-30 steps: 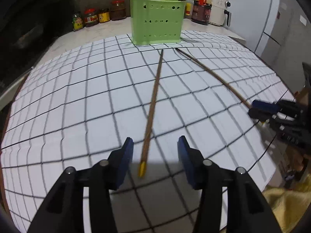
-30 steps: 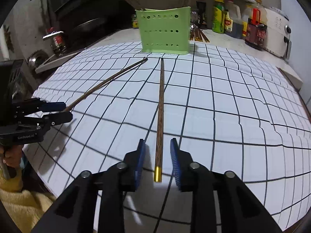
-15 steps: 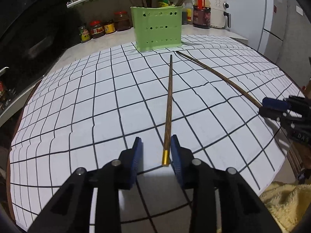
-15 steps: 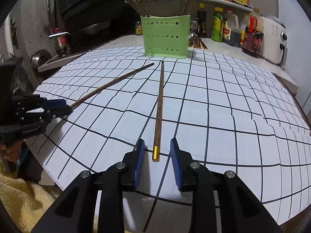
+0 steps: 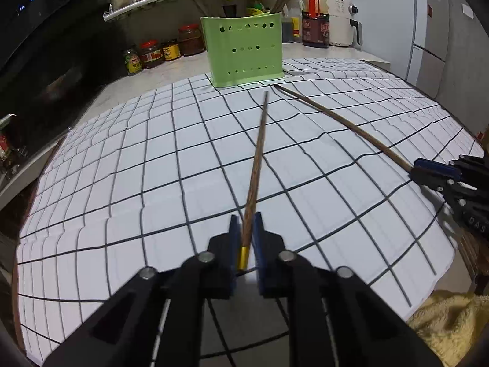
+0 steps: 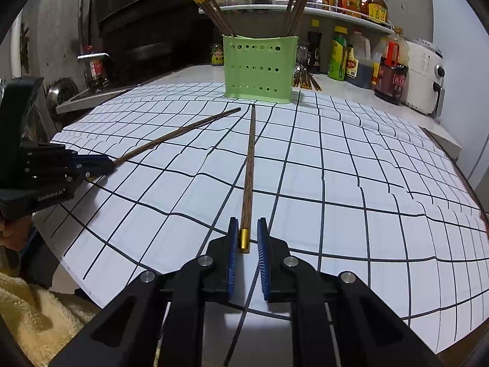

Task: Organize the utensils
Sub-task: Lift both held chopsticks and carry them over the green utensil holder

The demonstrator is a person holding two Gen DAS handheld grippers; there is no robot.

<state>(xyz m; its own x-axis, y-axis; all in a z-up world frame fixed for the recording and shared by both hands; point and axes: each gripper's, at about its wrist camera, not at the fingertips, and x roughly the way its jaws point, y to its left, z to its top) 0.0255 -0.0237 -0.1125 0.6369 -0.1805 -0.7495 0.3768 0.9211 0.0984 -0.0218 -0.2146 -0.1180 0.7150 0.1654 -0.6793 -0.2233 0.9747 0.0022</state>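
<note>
Two brown chopsticks with gold ends lie on a white grid mat. My left gripper (image 5: 246,238) is shut on the gold-tipped end of one chopstick (image 5: 258,150); in the right wrist view it (image 6: 104,165) shows at the left, holding that chopstick (image 6: 177,133). My right gripper (image 6: 247,238) has its pads either side of the other chopstick (image 6: 249,165) with a small gap showing; it (image 5: 428,168) shows at the right of the left wrist view, at the end of that chopstick (image 5: 342,122). A green holder (image 5: 246,52) (image 6: 259,70) with several chopsticks stands at the mat's far edge.
Jars (image 5: 159,55), sauce bottles (image 6: 391,70) and a white appliance (image 6: 424,76) line the counter behind the holder. Loose chopsticks (image 6: 305,81) lie beside the holder. A yellow towel (image 6: 33,312) lies below the mat's near edge.
My left gripper has closed from wide open onto the chopstick end. My right gripper has moved forward around its chopstick end. Both views have tilted up.
</note>
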